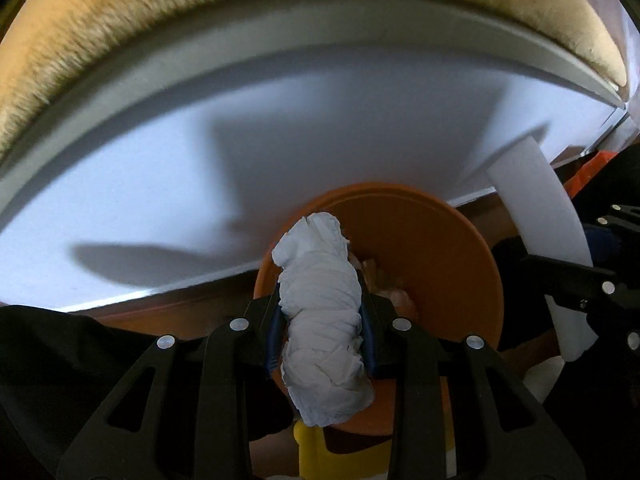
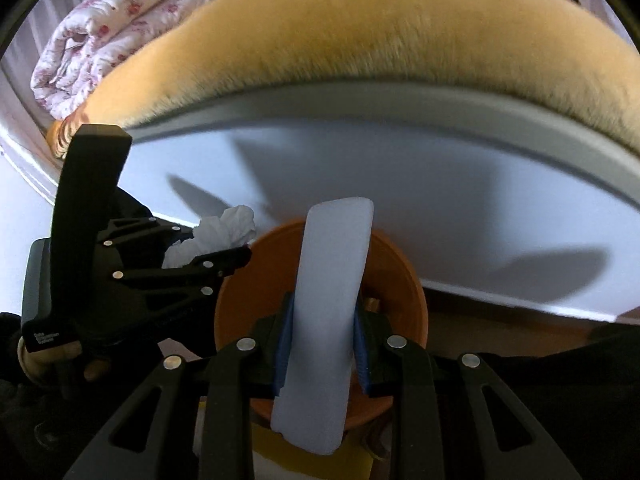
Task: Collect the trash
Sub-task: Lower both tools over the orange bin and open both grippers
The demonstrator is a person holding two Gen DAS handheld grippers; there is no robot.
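Note:
My left gripper (image 1: 323, 330) is shut on a crumpled wad of white tissue (image 1: 322, 312) and hangs over an orange bin (image 1: 432, 248). Small scraps lie inside the bin. My right gripper (image 2: 322, 346) is shut on a flat white foam strip (image 2: 328, 312), which stands upright between the blue pads above the same orange bin (image 2: 396, 280). In the left wrist view the foam strip (image 1: 536, 208) and the right gripper (image 1: 576, 284) show at the right. The right wrist view has the left gripper (image 2: 224, 258) with its tissue (image 2: 224, 232) at the left, held by a hand (image 2: 48, 354).
A white surface (image 1: 280, 132) with a grey rim stretches behind the bin, and a furry tan blanket (image 2: 380, 28) lies beyond it. A folded floral quilt (image 2: 104, 28) sits far left. A yellow object (image 1: 316, 452) stands below the bin. Brown floor (image 2: 500, 328) runs along the white edge.

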